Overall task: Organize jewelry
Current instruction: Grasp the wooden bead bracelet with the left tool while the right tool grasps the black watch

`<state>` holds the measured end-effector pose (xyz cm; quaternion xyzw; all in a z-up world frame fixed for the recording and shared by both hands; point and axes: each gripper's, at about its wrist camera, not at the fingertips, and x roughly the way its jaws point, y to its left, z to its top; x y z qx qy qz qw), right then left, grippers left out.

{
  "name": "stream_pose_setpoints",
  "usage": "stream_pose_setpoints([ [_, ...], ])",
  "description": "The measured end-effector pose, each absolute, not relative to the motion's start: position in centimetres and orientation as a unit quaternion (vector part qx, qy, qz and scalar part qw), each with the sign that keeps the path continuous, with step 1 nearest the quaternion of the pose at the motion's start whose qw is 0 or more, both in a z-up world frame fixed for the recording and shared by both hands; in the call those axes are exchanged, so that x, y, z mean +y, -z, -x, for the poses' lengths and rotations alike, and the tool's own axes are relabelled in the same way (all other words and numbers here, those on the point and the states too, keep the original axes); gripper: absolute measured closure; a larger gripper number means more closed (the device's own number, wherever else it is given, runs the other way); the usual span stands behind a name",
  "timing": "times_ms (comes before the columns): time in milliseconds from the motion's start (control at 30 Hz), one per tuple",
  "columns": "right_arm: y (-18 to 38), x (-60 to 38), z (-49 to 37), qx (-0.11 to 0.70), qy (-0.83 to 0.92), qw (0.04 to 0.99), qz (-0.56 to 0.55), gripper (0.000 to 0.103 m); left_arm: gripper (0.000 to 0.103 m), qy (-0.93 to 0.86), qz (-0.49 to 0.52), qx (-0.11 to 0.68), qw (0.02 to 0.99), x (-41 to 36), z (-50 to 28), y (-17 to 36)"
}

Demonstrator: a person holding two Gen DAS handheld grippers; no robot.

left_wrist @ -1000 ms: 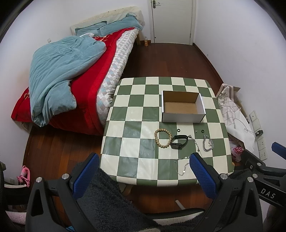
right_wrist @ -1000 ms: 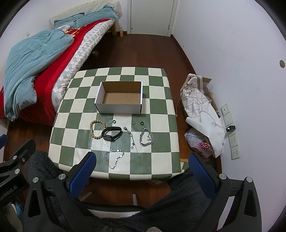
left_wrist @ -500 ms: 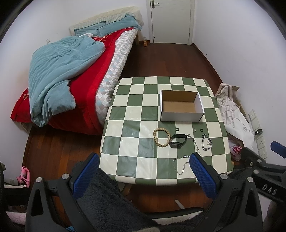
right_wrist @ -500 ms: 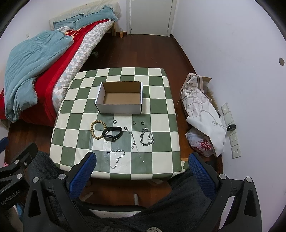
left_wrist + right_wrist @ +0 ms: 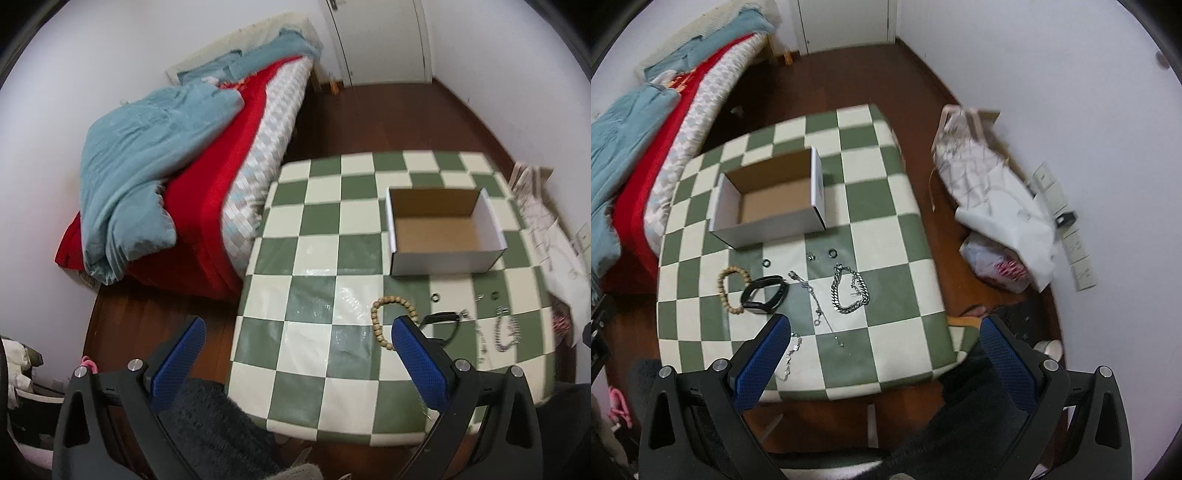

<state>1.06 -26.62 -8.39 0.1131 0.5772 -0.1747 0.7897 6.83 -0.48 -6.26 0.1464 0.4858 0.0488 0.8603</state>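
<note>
**Empty box, jewelry laid out on the checkered worktop**

A shallow cardboard box (image 5: 772, 201), white outside and brown inside, sits on the green-and-cream checkered worktop (image 5: 886, 229). Its floor is bare; nothing lies in it.

All the jewelry lies on the worktop on the viewer's side of the box, apart from it. Closest to the box's near wall are two small dark rings (image 5: 767, 263) (image 5: 832, 253) with a tiny metal piece (image 5: 811, 255) between them. Farther from the box, a wooden bead bracelet (image 5: 733, 290) lies off its left corner, touching or just beside a black band (image 5: 764, 294). To the right of the band runs a thin silver chain (image 5: 812, 295), and beyond that a chunky silver chain bracelet (image 5: 849, 291) lies in a loose loop. Farthest from the box, near the worktop's front edge, a second fine chain with small discs (image 5: 790, 354) lies partly hidden behind a blue finger pad.

The right gripper (image 5: 882, 350) hangs above the worktop's front edge, tilted, its blue-padded fingers spread wide with nothing between them. The left gripper (image 5: 295, 354) is likewise released and empty, held over the worktop's front left part; its right pad sits in front of the bead bracelet in that view, though contact cannot be judged. Both views are slightly blurred.

Left of the box and beyond the worktop is a bed (image 5: 207, 177) with a red cover and a blue blanket (image 5: 147, 158); to the right of the box, on the wooden floor, lie white bags (image 5: 993, 195).
</note>
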Motion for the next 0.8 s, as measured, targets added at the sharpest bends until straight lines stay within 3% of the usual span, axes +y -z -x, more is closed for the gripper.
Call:
stream_pose_setpoints([
  [133,14.1,-27.7,-3.2,0.614,0.174,0.757,-0.139,0.021,0.000,-0.058,-0.169,0.518,0.836,-0.8,-9.3,10.7],
  [400,22.3,-26.2,-6.1,0.656,0.130,0.708,-0.229,0.028,0.002,-0.046,-0.149,0.604,0.782,-1.1,-13.7,19.5],
  [700,25.2,-23.1,-9.2,0.663,0.098,0.694,-0.262,0.033,0.035,-0.014,-0.118,0.648,0.752,-2.4,-15.7,24.2],
  [800,25.7,-22.1,-10.0,0.665,0.085,0.691,-0.270,0.037,0.063,0.005,-0.117,0.644,0.756,-3.1,-15.3,24.5],
])
